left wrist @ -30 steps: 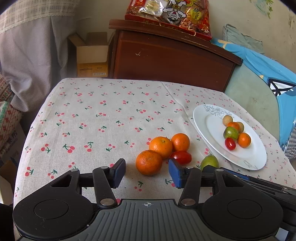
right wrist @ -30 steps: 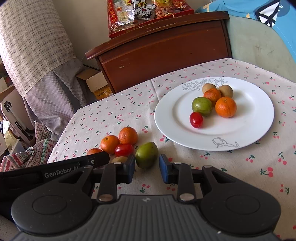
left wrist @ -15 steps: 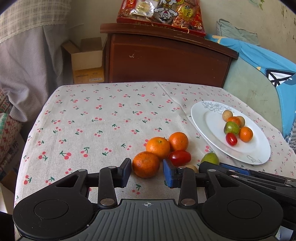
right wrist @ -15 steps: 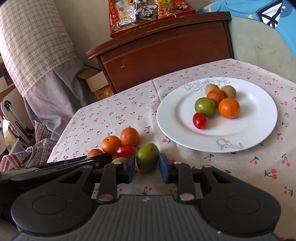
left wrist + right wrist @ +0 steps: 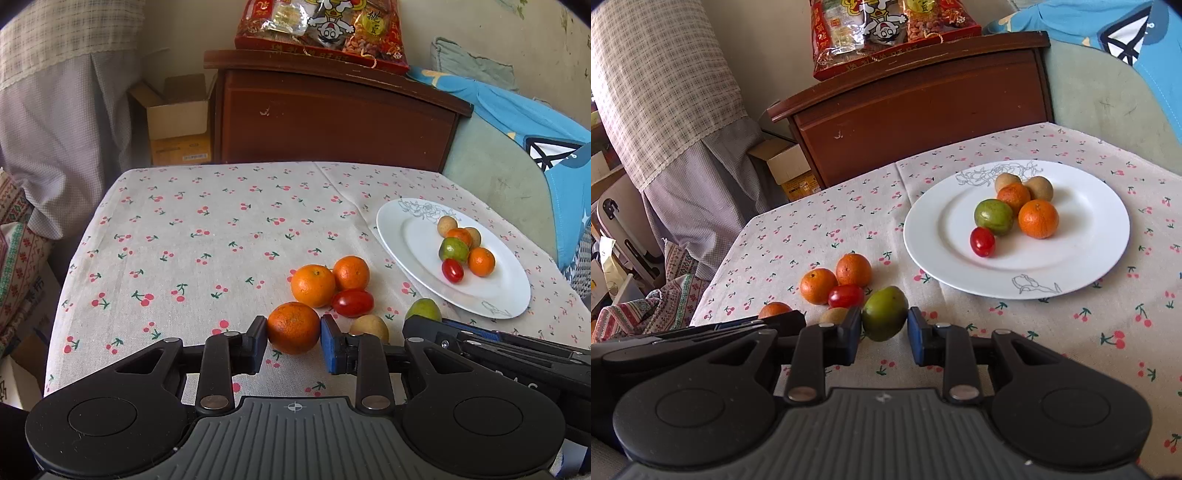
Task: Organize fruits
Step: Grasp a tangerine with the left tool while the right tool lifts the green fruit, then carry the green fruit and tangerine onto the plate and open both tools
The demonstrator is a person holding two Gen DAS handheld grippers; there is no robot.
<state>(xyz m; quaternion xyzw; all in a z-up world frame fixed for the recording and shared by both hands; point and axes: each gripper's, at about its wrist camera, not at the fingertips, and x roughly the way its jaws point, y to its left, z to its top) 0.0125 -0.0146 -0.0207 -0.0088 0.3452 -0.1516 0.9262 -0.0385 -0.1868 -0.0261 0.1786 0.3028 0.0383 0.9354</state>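
My left gripper [image 5: 293,334] is shut on a mandarin [image 5: 293,325] that rests on the cherry-print cloth, with both pads against its sides. My right gripper [image 5: 884,326] is shut on a green fruit [image 5: 885,312], also low on the cloth. Between them lie two more mandarins [image 5: 313,285] [image 5: 351,273], a cherry tomato [image 5: 352,302] and a small brown fruit [image 5: 369,326]. The white plate [image 5: 1089,229] at the right holds several fruits: mandarins, a green one, a tomato and brown ones. The right gripper's black body [image 5: 498,343] crosses the left wrist view's lower right.
Behind the table stand a dark wooden cabinet [image 5: 332,118] with a red snack bag [image 5: 321,29] on top and an open cardboard box [image 5: 177,118]. A chair draped in blue cloth [image 5: 535,140] is at the right. The table's left edge drops toward patterned fabric [image 5: 18,240].
The left jaws have closed from wide apart onto the near mandarin. The right pads have drawn in against the green fruit. Both hands have stayed nearly in place.
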